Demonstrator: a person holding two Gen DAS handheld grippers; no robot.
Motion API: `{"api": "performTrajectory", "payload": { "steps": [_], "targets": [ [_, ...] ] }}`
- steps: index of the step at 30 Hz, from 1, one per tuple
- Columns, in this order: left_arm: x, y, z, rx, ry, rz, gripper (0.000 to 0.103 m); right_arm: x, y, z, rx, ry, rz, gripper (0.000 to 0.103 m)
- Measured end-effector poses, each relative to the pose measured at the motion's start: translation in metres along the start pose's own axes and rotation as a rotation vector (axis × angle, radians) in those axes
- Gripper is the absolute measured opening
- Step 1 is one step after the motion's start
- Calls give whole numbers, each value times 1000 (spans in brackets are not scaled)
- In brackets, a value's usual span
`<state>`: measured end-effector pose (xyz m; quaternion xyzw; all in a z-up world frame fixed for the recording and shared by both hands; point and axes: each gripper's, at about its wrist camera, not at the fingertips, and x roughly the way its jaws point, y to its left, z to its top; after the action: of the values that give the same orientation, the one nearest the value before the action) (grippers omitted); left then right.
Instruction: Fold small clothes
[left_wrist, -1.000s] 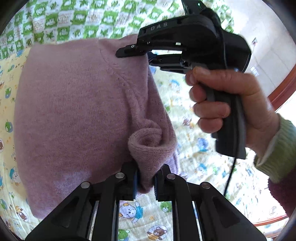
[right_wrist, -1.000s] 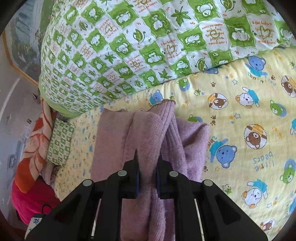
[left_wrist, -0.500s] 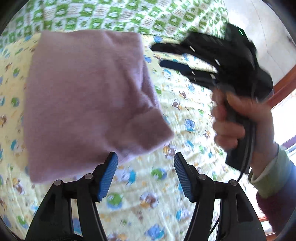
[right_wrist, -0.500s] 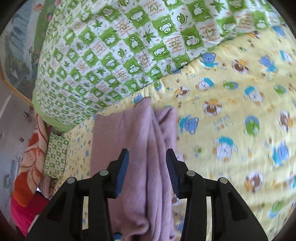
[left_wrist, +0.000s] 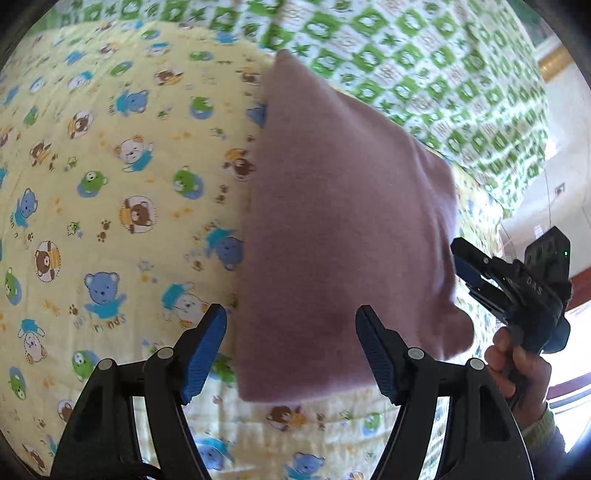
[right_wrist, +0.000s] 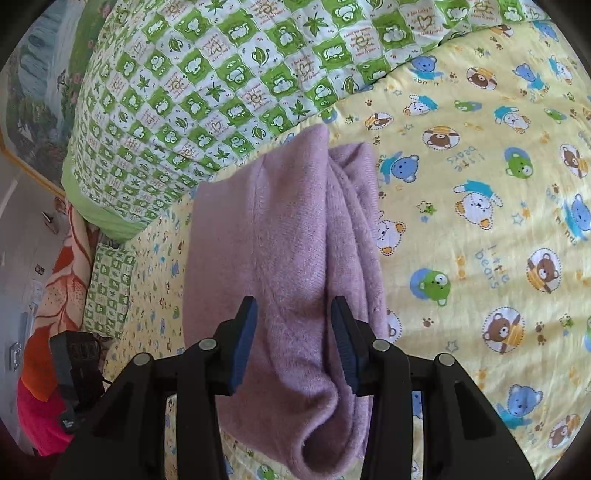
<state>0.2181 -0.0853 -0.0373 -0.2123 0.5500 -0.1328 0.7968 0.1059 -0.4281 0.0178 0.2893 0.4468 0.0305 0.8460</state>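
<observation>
A folded mauve knit garment (left_wrist: 340, 229) lies on the yellow bear-print sheet (left_wrist: 110, 184). It also shows in the right wrist view (right_wrist: 280, 240), with folded layers stacked lengthwise. My left gripper (left_wrist: 291, 343) is open and empty, its blue-padded fingers apart just above the garment's near edge. My right gripper (right_wrist: 293, 339) is open too, its fingers straddling the garment without holding it. The right gripper also appears in the left wrist view (left_wrist: 469, 266), at the garment's right edge.
A green-and-white checked quilt (right_wrist: 229, 85) is bunched at the far side of the bed. A small green checked pillow (right_wrist: 109, 291) and an orange-red blanket (right_wrist: 55, 295) lie at the left. A painted wall (right_wrist: 33, 92) stands behind.
Both grippers were shut on the garment a second ago. They have opened and let it go, and it now lies flat on the sheet. Both grippers have drawn back a little.
</observation>
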Motion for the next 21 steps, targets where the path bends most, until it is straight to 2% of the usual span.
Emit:
{"api": "performTrajectory", "payload": {
  "steps": [5, 7, 8, 10, 13, 16, 21],
  "targets": [
    [11, 23, 12, -32, 36, -6, 73, 23, 5, 3, 3, 29, -27, 43],
    [12, 22, 14, -25, 34, -6, 73, 26, 7, 4, 7, 30, -17, 31],
    [11, 21, 17, -17, 29, -8, 73, 24, 10, 5, 6, 25, -8, 16],
    [9, 18, 18, -11, 24, -13, 74, 14, 17, 10, 2, 6, 25, 12],
    [7, 17, 18, -7, 31, -27, 75, -19, 29, 21, -13, -78, 135, 11],
    [16, 6, 21, 14, 51, -25, 75, -30, 28, 25, -51, -92, 86, 11],
    [35, -3, 20, 61, 101, -4, 77, -3, -13, 9, 1, -35, -58, 11]
  ]
}}
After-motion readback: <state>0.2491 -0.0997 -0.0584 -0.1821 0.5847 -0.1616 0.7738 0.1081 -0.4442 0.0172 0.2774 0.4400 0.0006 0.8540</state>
